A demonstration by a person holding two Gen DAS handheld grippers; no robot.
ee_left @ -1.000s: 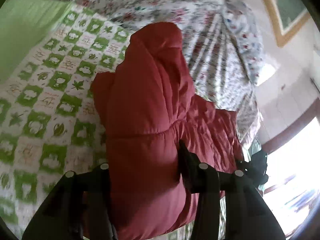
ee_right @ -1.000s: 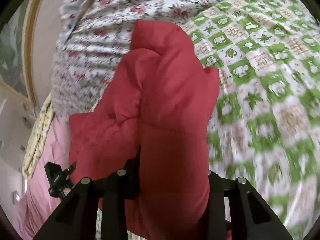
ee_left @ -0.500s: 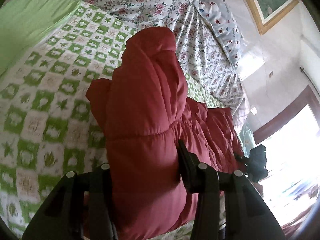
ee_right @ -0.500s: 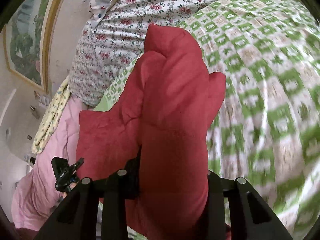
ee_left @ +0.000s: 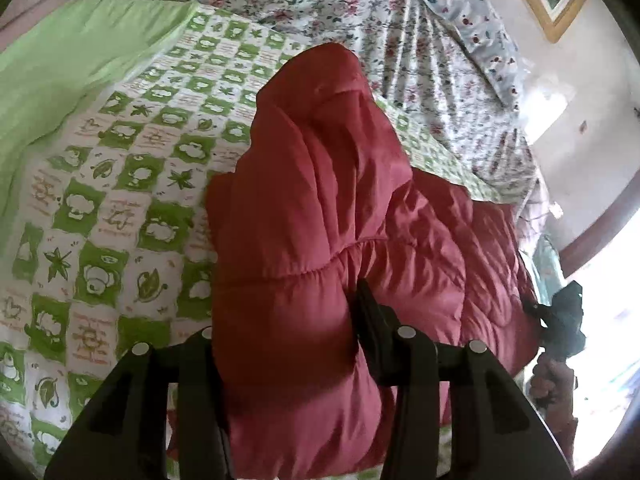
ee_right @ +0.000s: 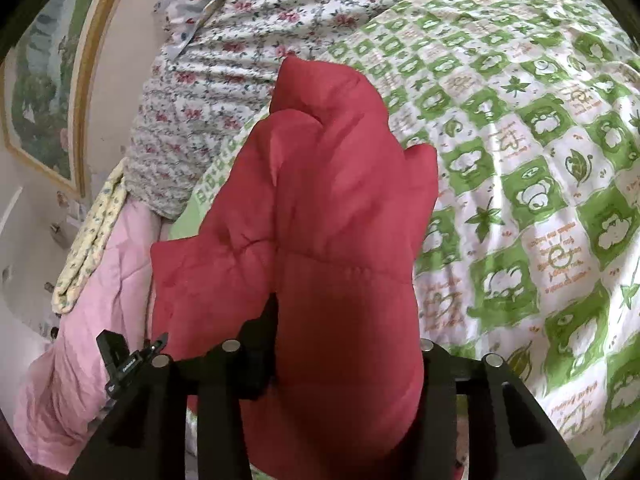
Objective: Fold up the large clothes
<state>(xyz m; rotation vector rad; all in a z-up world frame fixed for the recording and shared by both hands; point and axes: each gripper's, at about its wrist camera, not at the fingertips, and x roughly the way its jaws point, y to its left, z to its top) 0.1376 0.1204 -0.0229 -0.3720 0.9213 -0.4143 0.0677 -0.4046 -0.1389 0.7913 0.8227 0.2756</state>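
Note:
A puffy red quilted jacket (ee_left: 320, 208) hangs bunched over the green-and-white checked bedspread (ee_left: 120, 184). My left gripper (ee_left: 288, 320) is shut on a thick fold of it, and the padding bulges between the fingers. My right gripper (ee_right: 344, 332) is shut on another fold of the same jacket (ee_right: 332, 184), held up above the bedspread (ee_right: 540, 168). The far right gripper (ee_left: 564, 320) shows at the jacket's right edge in the left wrist view, and the left gripper (ee_right: 128, 360) shows low left in the right wrist view.
A floral quilt (ee_left: 400, 20) and pillow (ee_left: 480, 28) lie at the head of the bed. A plain green sheet (ee_left: 72, 72) lies left. A pink blanket (ee_right: 92, 312) hangs off the bed side. A framed picture (ee_right: 44, 80) is on the wall.
Both grippers, still holding the jacket, have swung so more of the bedspread and wall picture comes into view. The jacket stays bunched and lifted in the same grip.

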